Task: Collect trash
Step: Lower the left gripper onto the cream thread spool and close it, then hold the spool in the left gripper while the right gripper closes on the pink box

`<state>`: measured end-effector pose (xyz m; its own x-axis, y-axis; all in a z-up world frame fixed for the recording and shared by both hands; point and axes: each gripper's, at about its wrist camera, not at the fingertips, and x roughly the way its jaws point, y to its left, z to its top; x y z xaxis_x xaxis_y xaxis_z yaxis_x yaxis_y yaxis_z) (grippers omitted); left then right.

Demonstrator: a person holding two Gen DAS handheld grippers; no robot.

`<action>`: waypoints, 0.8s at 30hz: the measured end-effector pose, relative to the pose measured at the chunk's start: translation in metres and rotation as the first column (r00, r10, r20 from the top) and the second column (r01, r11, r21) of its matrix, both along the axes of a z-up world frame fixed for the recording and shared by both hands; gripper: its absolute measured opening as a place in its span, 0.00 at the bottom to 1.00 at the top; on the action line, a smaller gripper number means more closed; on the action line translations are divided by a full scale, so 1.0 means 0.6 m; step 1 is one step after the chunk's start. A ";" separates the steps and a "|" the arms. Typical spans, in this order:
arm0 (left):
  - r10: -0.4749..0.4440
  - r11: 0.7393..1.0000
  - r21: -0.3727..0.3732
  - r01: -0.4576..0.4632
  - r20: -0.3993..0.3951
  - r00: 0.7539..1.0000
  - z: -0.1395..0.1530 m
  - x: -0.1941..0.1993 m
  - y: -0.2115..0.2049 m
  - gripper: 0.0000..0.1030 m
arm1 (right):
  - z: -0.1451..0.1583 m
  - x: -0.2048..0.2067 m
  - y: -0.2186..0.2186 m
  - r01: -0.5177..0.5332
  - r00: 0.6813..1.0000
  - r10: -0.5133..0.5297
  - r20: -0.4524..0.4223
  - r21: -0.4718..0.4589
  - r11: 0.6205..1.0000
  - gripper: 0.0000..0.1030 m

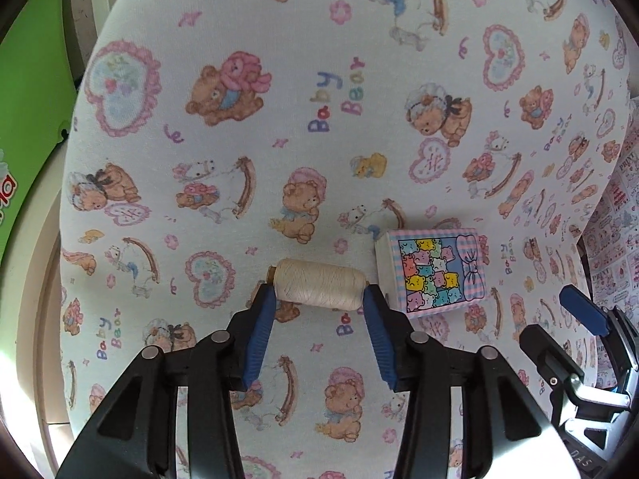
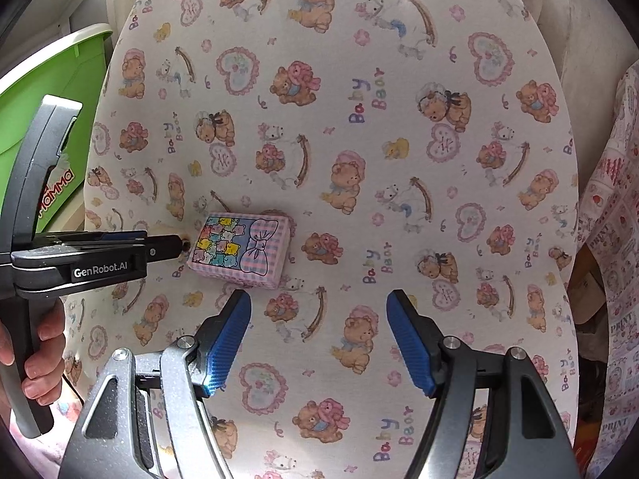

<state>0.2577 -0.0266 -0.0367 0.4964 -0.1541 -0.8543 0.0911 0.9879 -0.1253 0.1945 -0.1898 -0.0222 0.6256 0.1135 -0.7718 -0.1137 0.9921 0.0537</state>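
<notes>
On the bench (image 1: pixel 167 183), under its teddy-bear cloth, my left jaws (image 1: pixel 319 299) stand at either end of a cream thread spool (image 1: pixel 321 284) lying on its side. The blue pads meet the spool's two ends, so I read this as a pinch along its length, though I cannot be sure how firmly they bear on it. Just right of the spool, near but not touching as far as I can tell, lies a small box (image 1: pixel 437 269) printed with pastel bears and a checked bow.

My right jaws (image 2: pixel 317 331) hang spread over bare cloth, holding nothing, with the box (image 2: pixel 239 249) a little beyond the left pad. In that view my left tool comes in from the left edge, a hand (image 2: pixel 36 355) on its grip, its tip hiding the spool.

I judge the step in hand to be the grasp of the spool as the first piece of trash. The box is untouched. Next I would need to confirm the pinch and lift straight up, since a round spool held by its ends could swivel or slip out. Then it goes to wherever the trash is gathered, perhaps the green bin (image 2: pixel 52 92) beside the bench, though I cannot be sure of that. The box would suit my right jaws, once turned toward it.

Writing I can read: "Baby Bear" repeated over the cloth, "GenRobot.AI" on the left tool, "MaMMa" on the bin, and "PRINT" on a second patterned fabric (image 2: pixel 615 247) at the right.
</notes>
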 end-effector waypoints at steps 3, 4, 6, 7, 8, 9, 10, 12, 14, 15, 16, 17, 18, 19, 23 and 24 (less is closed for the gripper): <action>0.007 1.000 0.002 -0.007 0.002 1.000 0.006 -0.003 0.005 0.43 | -0.003 0.004 0.005 0.005 1.000 -0.005 -0.002 0.010 1.000 0.77; 0.011 1.000 0.001 -0.011 0.000 1.000 0.007 -0.004 0.007 0.43 | -0.004 0.005 0.007 0.008 1.000 -0.008 -0.005 0.015 1.000 0.77; 0.023 1.000 0.001 -0.023 -0.001 1.000 0.011 -0.008 0.018 0.43 | -0.006 0.009 0.011 0.010 1.000 -0.010 -0.012 0.034 0.999 0.81; 0.029 1.000 0.002 -0.029 0.001 1.000 0.013 -0.010 0.022 0.43 | -0.007 0.010 0.012 0.013 1.000 -0.013 -0.015 0.044 0.999 0.82; 0.035 0.999 0.004 -0.035 0.007 0.999 0.016 -0.013 0.027 0.43 | -0.009 0.012 0.014 0.018 1.000 -0.017 -0.019 0.052 0.998 0.82; 0.040 0.999 0.008 -0.040 0.012 0.999 0.018 -0.015 0.031 0.43 | -0.010 0.015 0.018 0.019 1.000 -0.017 -0.023 0.058 0.998 0.82; 0.043 0.999 0.013 -0.043 0.018 0.999 0.021 -0.016 0.034 0.43 | -0.013 0.018 0.022 0.021 0.999 -0.020 -0.028 0.064 0.998 0.82; 0.047 0.999 0.026 -0.048 0.029 0.998 0.023 -0.024 0.050 0.43 | -0.016 0.023 0.033 0.022 0.999 -0.020 -0.031 0.066 0.998 0.82; 0.045 0.998 0.042 -0.047 0.034 0.998 0.022 -0.029 0.055 0.43 | -0.022 0.029 0.046 0.018 0.999 -0.015 -0.041 0.066 0.998 0.84; 0.042 0.998 0.052 -0.044 0.037 0.998 0.021 -0.031 0.059 0.43 | -0.025 0.033 0.051 0.019 0.999 -0.016 -0.050 0.069 0.997 0.84; 0.037 0.997 0.062 -0.039 0.040 0.999 0.022 -0.032 0.065 0.43 | -0.029 0.037 0.057 0.021 0.998 -0.017 -0.059 0.076 0.997 0.84; 0.032 0.997 0.074 -0.035 0.042 0.999 0.024 -0.032 0.067 0.43 | -0.032 0.041 0.062 0.021 0.998 -0.015 -0.066 0.085 0.996 0.84; 0.027 0.996 0.082 -0.030 0.044 0.999 0.022 -0.036 0.070 0.43 | -0.035 0.044 0.066 0.021 0.997 -0.014 -0.071 0.091 0.996 0.84; 0.021 0.996 0.090 -0.025 0.045 0.999 0.020 -0.040 0.073 0.43 | -0.038 0.048 0.070 0.022 0.997 -0.015 -0.073 0.092 0.996 0.84; 0.025 0.995 0.091 -0.028 0.033 0.999 0.021 -0.064 0.104 0.43 | -0.049 0.061 0.082 0.031 0.997 -0.024 -0.074 0.094 0.995 0.84; 0.029 0.997 0.067 -0.031 0.033 0.999 0.025 -0.058 0.101 0.43 | -0.051 0.063 0.083 0.034 0.997 -0.027 -0.075 0.101 0.994 0.84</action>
<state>0.2228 0.0339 -0.0215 0.5273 -0.0810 -0.8458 0.0643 0.9964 -0.0553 0.2326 -0.1402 -0.0529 0.5725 0.1754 -0.8010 -0.0755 0.9840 0.1615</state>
